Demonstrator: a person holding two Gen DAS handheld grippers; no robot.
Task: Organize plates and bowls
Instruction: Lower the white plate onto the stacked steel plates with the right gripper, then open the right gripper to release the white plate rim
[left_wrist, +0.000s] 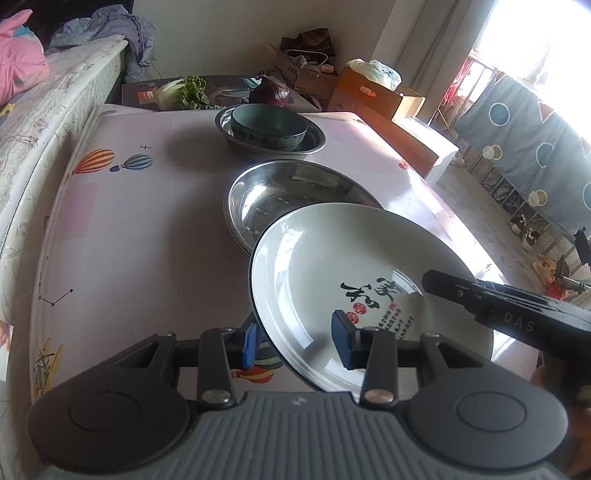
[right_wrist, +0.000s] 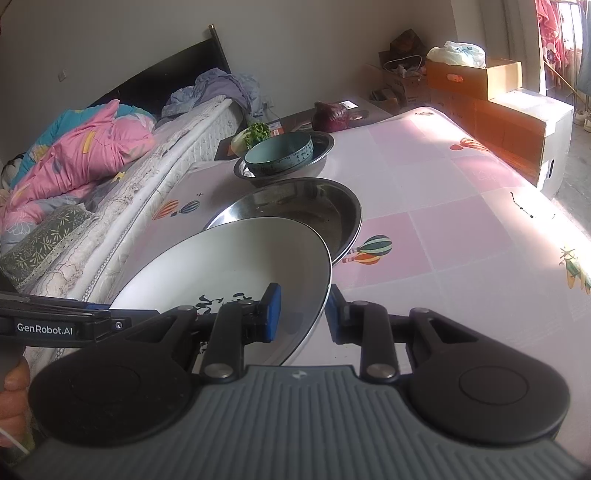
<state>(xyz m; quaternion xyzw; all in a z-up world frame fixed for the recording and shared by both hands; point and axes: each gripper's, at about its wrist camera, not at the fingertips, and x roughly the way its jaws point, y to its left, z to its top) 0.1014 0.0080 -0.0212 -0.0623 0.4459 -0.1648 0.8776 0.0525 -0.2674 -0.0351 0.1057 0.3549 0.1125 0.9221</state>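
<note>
A white plate (left_wrist: 332, 266) with black calligraphy hangs tilted above the table, held at two sides of its rim. My left gripper (left_wrist: 295, 343) is shut on its near-left rim, one blue pad under the plate and one on top. My right gripper (right_wrist: 302, 314) is shut on the plate (right_wrist: 229, 258) at its right rim; one of its fingers (left_wrist: 461, 291) reaches in over the plate's right side. Just beyond the plate lies a wide steel dish (left_wrist: 280, 192) (right_wrist: 317, 206). Farther back a teal bowl (left_wrist: 269, 125) (right_wrist: 280, 153) sits inside a steel basin (left_wrist: 316, 142) (right_wrist: 325, 151).
The table (left_wrist: 147, 229) wears a pink cloth with balloon prints. A bed (right_wrist: 74, 158) with a pink quilt runs along its left side. A cabbage (left_wrist: 181, 92) and a purple cabbage (left_wrist: 269, 92) lie behind the table. Cardboard boxes (right_wrist: 509, 122) stand at the right.
</note>
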